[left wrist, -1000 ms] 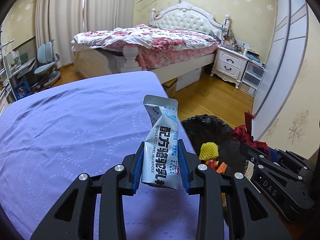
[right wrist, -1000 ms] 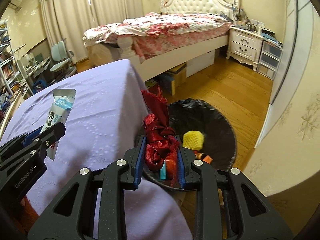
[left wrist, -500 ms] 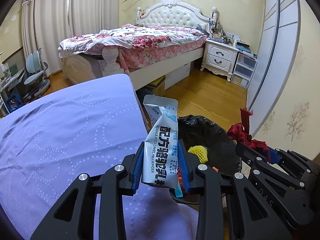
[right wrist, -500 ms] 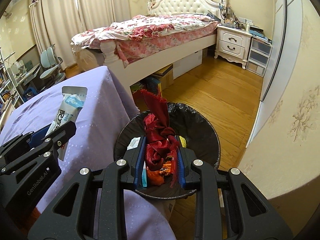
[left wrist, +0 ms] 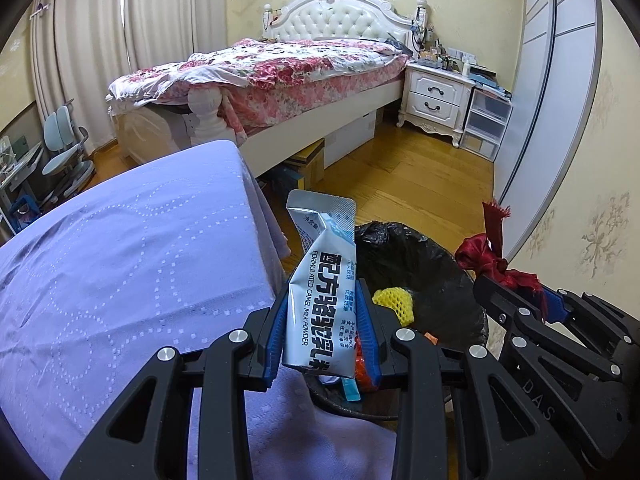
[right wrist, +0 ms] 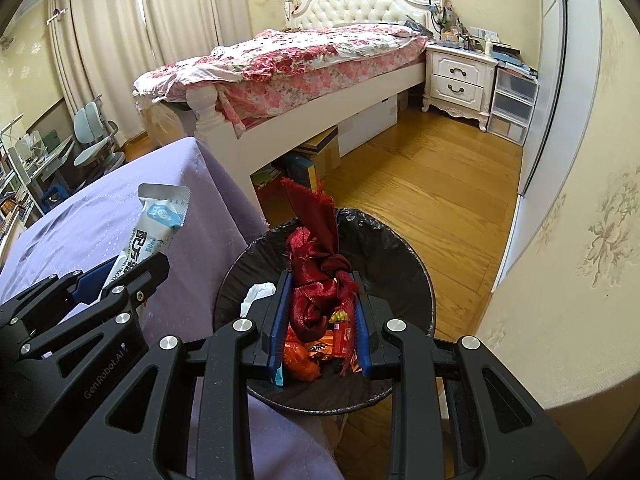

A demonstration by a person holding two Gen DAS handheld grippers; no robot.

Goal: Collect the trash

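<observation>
Right claw: the jaws are gripping a knotted red cloth, which is standing upright between the blue pads with its frayed tail pointing up and away. The bin, lined with a black bag, is lying directly beneath and just ahead of this claw; orange and red wrappers and a white tissue are showing inside it. Judgement: the cloth is hanging over the bin's opening, so the drop is turning only on the jaws parting.

Left claw: the jaws are pinching a silver milk powder sachet at its lower half, long axis upright, torn top leaning slightly left. This claw is sitting over the edge of the bench, which is wearing a purple cloth. From here the bin is lying ahead and to the right, with a yellow foam net visible in it. Judgement: the sachet is appearing short of the opening and needing travel rightward and forward before release.

The right claw is the nearer of the two to the bin. Beyond it, wooden floor is running to a bed.
</observation>
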